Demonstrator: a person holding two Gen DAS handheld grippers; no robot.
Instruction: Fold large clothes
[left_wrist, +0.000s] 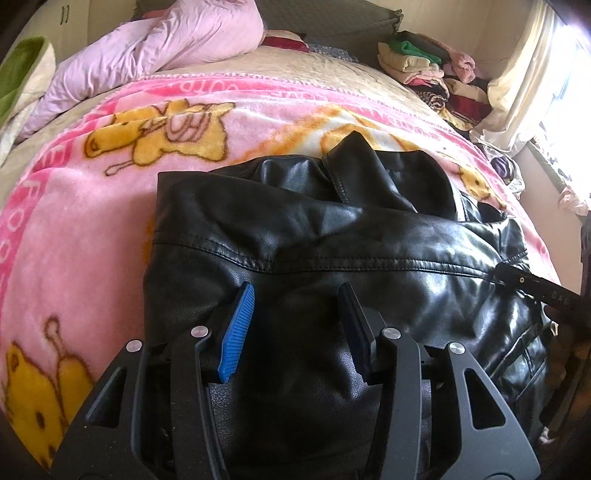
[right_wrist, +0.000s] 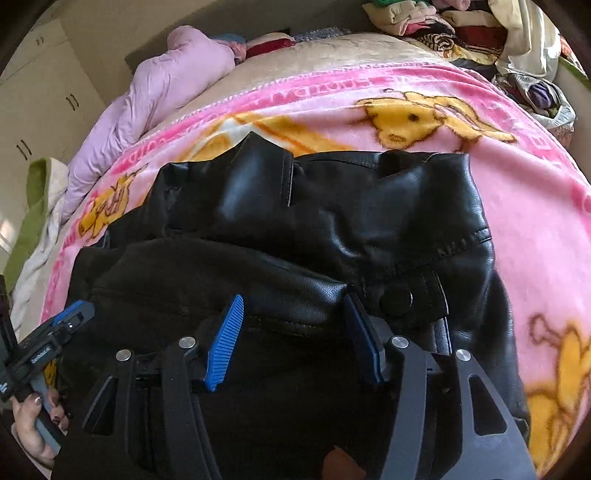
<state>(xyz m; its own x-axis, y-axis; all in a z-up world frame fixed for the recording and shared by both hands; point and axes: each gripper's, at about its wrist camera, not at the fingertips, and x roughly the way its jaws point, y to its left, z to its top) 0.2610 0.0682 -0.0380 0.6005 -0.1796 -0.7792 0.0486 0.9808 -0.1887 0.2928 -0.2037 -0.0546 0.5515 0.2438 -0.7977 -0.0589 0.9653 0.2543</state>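
In the left wrist view, the black leather jacket (left_wrist: 314, 236) lay part-folded across the lower centre of the frame on the pink blanket (left_wrist: 74, 221). The left gripper (left_wrist: 299, 314) angled steeply down over it, jaws partly apart with leather bulging between them; whether the pads pinched it I could not tell. The stiff, slick leather could spring back and undo the fold.

In the right wrist view, the jacket filled the centre. The right gripper (right_wrist: 295, 325) tilted downward, jaws apart and gripping nothing, near the snap tab (right_wrist: 402, 295). At lower left, a hand (right_wrist: 33, 424) held the other gripper's handle.
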